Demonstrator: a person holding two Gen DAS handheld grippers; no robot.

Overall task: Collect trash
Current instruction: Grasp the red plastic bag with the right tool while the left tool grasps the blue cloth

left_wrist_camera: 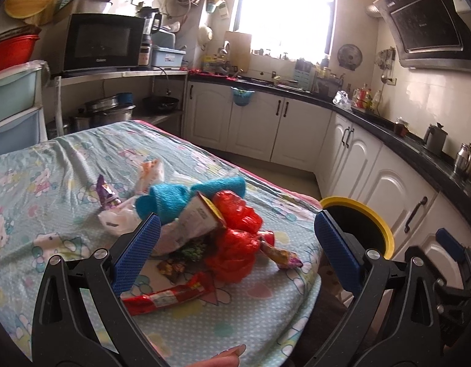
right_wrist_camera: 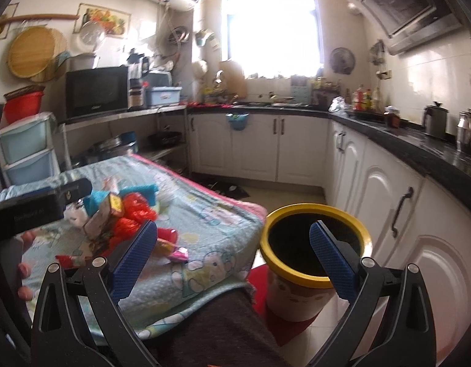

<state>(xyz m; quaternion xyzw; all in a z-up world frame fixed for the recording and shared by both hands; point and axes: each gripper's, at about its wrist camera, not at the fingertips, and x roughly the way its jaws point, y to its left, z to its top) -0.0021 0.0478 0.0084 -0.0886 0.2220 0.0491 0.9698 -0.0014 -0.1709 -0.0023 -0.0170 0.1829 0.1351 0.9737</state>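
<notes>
A pile of trash lies on the cloth-covered table (left_wrist_camera: 36, 202): a crumpled red plastic bag (left_wrist_camera: 238, 238), a blue cloth (left_wrist_camera: 174, 198), a white carton (left_wrist_camera: 192, 220), a purple wrapper (left_wrist_camera: 106, 195) and a long red wrapper (left_wrist_camera: 171, 295). My left gripper (left_wrist_camera: 235, 244) is open and empty, just above and in front of the pile. My right gripper (right_wrist_camera: 233, 250) is open and empty, between the table edge and the yellow-rimmed bin (right_wrist_camera: 314, 244). The bin (left_wrist_camera: 357, 211) stands on the floor right of the table. The pile also shows in the right wrist view (right_wrist_camera: 128, 214).
White cabinets (right_wrist_camera: 388, 208) with a black counter (left_wrist_camera: 403, 140) run along the right and back. A microwave (left_wrist_camera: 101, 42) and drawers (left_wrist_camera: 12, 107) stand at the left. A red mat (right_wrist_camera: 284, 324) lies under the bin.
</notes>
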